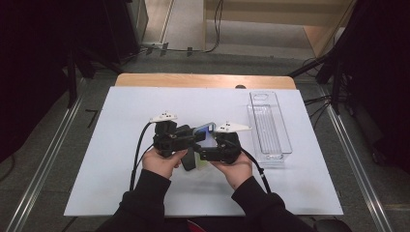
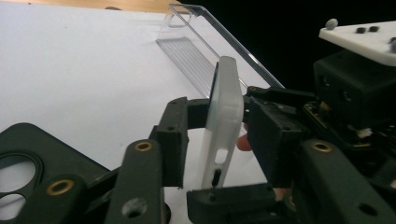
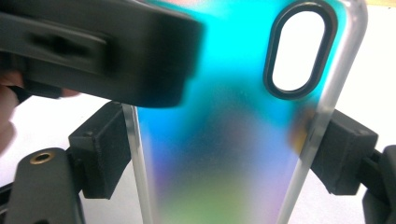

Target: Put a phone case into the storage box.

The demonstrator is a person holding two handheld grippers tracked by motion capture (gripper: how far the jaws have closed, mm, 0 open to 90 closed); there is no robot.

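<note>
Phone case (image 3: 224, 140), translucent with an iridescent blue-to-green back and an oval camera cutout, was held above the middle of the white desk (image 1: 121, 159), between both hands. The right claw (image 3: 219, 154) was clamped on its two long edges. The left claw (image 2: 219, 140) stood with its jaws apart, the case edge-on between them, one jaw clear of it. A second, black phone case (image 2: 28, 158) lay on the desk beneath the left claw. A clear plastic tray (image 1: 270, 126) sat well off to the right.
</note>
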